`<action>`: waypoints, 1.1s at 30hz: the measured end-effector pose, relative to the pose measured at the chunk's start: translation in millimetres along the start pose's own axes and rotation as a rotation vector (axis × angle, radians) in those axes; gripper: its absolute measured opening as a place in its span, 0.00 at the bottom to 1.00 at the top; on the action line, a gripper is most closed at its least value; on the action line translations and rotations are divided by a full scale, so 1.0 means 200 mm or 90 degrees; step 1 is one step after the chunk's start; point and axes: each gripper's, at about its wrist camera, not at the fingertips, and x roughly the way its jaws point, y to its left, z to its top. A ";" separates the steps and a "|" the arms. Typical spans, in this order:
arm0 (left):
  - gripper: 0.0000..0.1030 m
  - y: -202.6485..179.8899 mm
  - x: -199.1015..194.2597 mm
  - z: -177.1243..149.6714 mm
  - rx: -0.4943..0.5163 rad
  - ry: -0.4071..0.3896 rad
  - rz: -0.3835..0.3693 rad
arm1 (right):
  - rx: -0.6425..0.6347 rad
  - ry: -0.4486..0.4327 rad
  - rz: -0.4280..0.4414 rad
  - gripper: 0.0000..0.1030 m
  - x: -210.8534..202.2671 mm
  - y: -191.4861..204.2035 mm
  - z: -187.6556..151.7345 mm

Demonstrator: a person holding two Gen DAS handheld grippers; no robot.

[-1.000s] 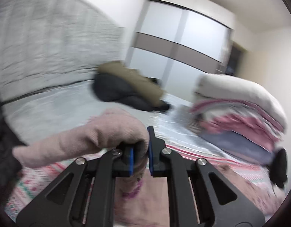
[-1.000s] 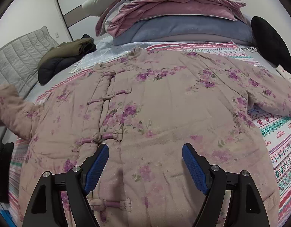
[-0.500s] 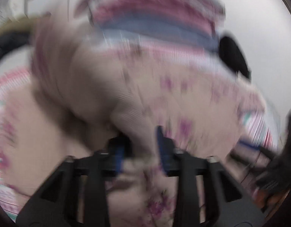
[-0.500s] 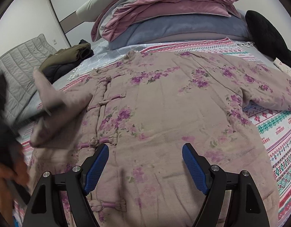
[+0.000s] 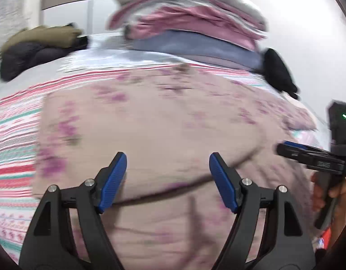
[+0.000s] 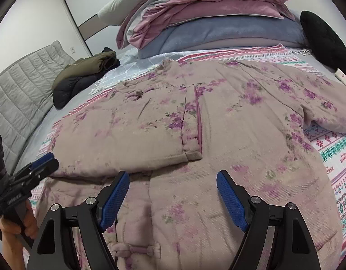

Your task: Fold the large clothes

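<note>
Right wrist view is showing us the left sleeve (image 6: 128,135) now lying folded across the pink quilted floral jacket (image 6: 251,135) mid-bed, our left gripper (image 5: 167,180) having just been opening, empty, while our right gripper (image 6: 173,195) is hovering open, so we are judging the right sleeve next.

A second ago the left gripper (image 5: 167,181) is clamped on the cuff of the padded floral jacket's (image 6: 251,135) sleeve (image 6: 128,135), held up off the bed at the left of the frame. Now that sleeve lies folded across the jacket's front, its cuff near the middle of the right wrist view and covering the upper frog buttons seen before. The left gripper's jaws have just been opening and now stand wide with nothing between them, above the sleeve. It now shows at the lower left edge of the right wrist view, gripped by a hand (image 6: 15,225).
</note>
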 end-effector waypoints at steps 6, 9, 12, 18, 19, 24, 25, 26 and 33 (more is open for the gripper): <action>0.74 0.31 -0.01 -0.03 -0.100 -0.034 0.021 | 0.036 -0.051 0.001 0.79 0.08 -0.03 0.08; 0.74 0.32 0.02 -0.03 -0.102 -0.044 0.038 | 0.057 -0.046 -0.013 0.60 0.19 -0.04 0.12; 0.74 0.32 0.05 -0.03 -0.098 -0.045 0.036 | -0.001 -0.021 -0.063 0.22 0.29 0.06 0.14; 0.74 0.26 0.08 -0.06 -0.066 -0.063 0.003 | -0.079 -0.191 -0.042 0.19 -0.01 0.16 0.25; 0.74 0.26 0.11 -0.07 -0.063 -0.051 0.001 | -0.082 -0.200 -0.059 0.19 -0.01 0.14 0.26; 0.74 0.18 0.27 -0.08 -0.015 0.037 0.045 | -0.027 -0.034 -0.114 0.26 0.34 -0.04 0.18; 0.74 0.16 0.26 -0.08 -0.006 0.036 0.056 | -0.016 -0.025 -0.103 0.31 0.36 -0.06 0.17; 0.74 0.15 0.24 -0.07 0.000 0.032 0.066 | -0.006 -0.038 -0.098 0.35 0.32 -0.07 0.17; 0.86 0.11 0.08 -0.05 -0.048 0.056 0.067 | 0.086 -0.127 -0.084 0.81 -0.03 -0.27 0.26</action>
